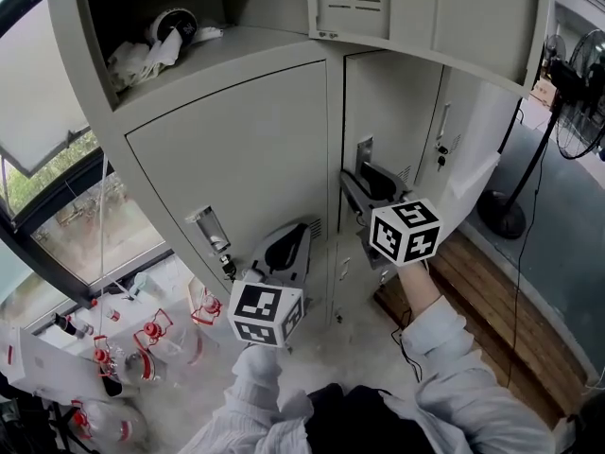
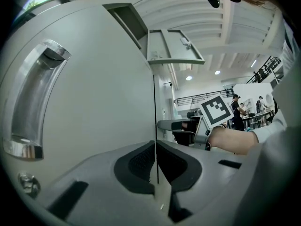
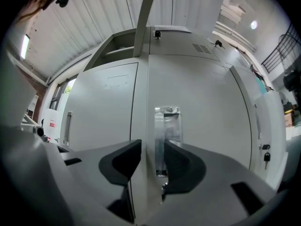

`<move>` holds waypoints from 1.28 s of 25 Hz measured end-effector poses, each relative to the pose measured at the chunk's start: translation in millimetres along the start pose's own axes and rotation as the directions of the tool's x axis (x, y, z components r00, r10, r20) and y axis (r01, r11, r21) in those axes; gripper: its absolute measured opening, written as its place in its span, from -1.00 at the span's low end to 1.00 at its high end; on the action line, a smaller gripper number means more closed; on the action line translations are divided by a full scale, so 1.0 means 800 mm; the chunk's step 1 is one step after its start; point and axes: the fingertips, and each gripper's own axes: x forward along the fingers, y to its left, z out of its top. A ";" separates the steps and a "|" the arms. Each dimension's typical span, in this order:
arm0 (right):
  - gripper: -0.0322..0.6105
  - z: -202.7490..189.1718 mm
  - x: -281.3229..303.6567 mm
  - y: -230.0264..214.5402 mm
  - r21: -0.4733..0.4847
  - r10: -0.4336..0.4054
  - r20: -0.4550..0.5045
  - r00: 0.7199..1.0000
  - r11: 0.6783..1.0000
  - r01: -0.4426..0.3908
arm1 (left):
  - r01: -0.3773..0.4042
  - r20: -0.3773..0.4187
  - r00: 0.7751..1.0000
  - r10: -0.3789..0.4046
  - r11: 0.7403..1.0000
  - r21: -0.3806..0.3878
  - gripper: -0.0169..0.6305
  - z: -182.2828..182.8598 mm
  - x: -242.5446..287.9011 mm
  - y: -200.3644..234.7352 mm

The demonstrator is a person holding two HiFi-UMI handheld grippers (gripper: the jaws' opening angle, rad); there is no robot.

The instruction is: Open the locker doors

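Grey lockers fill the head view. The lower left door [image 1: 236,159] carries a metal handle [image 1: 213,230] and a lock. My left gripper [image 1: 301,241] sits at that door's right edge. In the left gripper view its jaws [image 2: 155,168] are shut on the thin door edge, with the handle [image 2: 30,107] far to the left. My right gripper [image 1: 353,183] is at the left edge of the lower right door [image 1: 392,112], beside its handle [image 1: 364,152]. Its jaws [image 3: 151,157] stand open, astride the door's edge, with the handle [image 3: 167,135] just beyond.
The upper left compartment [image 1: 161,45] is open and holds crumpled clutter. An upper door [image 1: 425,8] hangs open above my right gripper. Red-capped bottles [image 1: 151,334] stand on the floor at the left. A pedestal fan [image 1: 577,112] is at the right.
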 end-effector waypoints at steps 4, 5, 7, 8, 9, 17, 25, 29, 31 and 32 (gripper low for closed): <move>-0.45 0.000 -0.013 -0.002 -0.006 -0.002 0.008 1.000 1.000 0.002 | 0.010 -0.007 1.000 -0.010 1.000 -0.010 -0.91 -0.004 0.004 -0.006; -0.45 0.000 -0.016 -0.002 -0.007 0.001 0.008 1.000 1.000 -0.001 | 0.013 -0.007 1.000 -0.014 1.000 -0.014 -0.91 -0.005 0.005 -0.009; -0.45 0.001 -0.022 -0.004 -0.007 0.006 0.010 1.000 1.000 -0.006 | 0.020 -0.007 1.000 -0.021 1.000 -0.014 -0.91 -0.004 0.010 -0.016; -0.47 0.002 -0.025 -0.005 -0.008 0.008 0.011 1.000 1.000 -0.007 | 0.022 -0.008 1.000 -0.022 1.000 -0.012 -0.91 -0.003 0.013 -0.020; -0.48 0.002 -0.029 -0.006 -0.013 0.008 0.012 1.000 1.000 -0.008 | 0.023 -0.008 1.000 -0.023 1.000 -0.010 -0.91 -0.003 0.015 -0.023; -0.54 0.003 -0.057 -0.012 -0.007 0.081 0.001 0.997 0.997 -0.081 | -0.002 -0.012 1.000 0.002 1.000 -0.019 -0.91 0.004 0.027 -0.054; -0.54 0.006 -0.094 -0.023 0.007 0.165 -0.009 0.986 0.986 -0.165 | -0.053 -0.022 0.998 0.053 0.998 -0.038 -0.91 0.007 0.032 -0.093; -0.53 0.009 -0.117 -0.032 0.013 0.199 -0.007 0.980 0.980 -0.199 | -0.078 -0.021 0.997 0.077 0.996 -0.036 -0.91 0.011 0.034 -0.115; -0.53 0.009 -0.129 -0.038 0.017 0.210 -0.002 0.978 0.978 -0.210 | -0.089 -0.025 0.996 0.088 0.995 -0.036 -0.91 0.010 0.034 -0.126; -0.52 0.009 -0.135 -0.042 0.020 0.215 0.002 0.977 0.976 -0.215 | -0.095 -0.027 0.995 0.094 0.995 -0.037 -0.91 0.009 0.034 -0.131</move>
